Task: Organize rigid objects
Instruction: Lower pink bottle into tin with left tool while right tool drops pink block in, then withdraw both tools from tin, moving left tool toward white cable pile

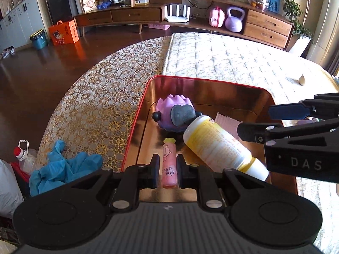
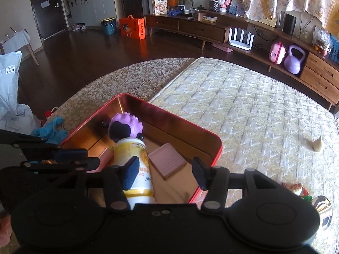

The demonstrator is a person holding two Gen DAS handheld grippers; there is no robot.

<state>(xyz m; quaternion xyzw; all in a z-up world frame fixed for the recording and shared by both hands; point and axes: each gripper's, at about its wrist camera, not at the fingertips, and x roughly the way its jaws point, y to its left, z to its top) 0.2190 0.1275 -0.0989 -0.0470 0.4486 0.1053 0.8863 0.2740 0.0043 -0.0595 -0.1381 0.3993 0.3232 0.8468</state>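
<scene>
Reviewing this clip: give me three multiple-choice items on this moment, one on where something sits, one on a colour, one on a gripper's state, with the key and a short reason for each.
1. Where does the white and yellow bottle lie?
A. inside the red tin
B. on the quilted cover outside the tin
C. on the floor

2. What colour is the spiky toy in the tin?
A. green
B. purple
C. orange

3. What is the left gripper doing?
A. wide open over nothing
B. shut on the small pink tube
C. shut on a blue glove

Key: 1 A, the bottle rests on the tin's copper floor, its cap against the toy. 2 B, its ridged body is purple with a dark grey heart patch. 3 B, both pads press the tube's sides in the left wrist view.
</scene>
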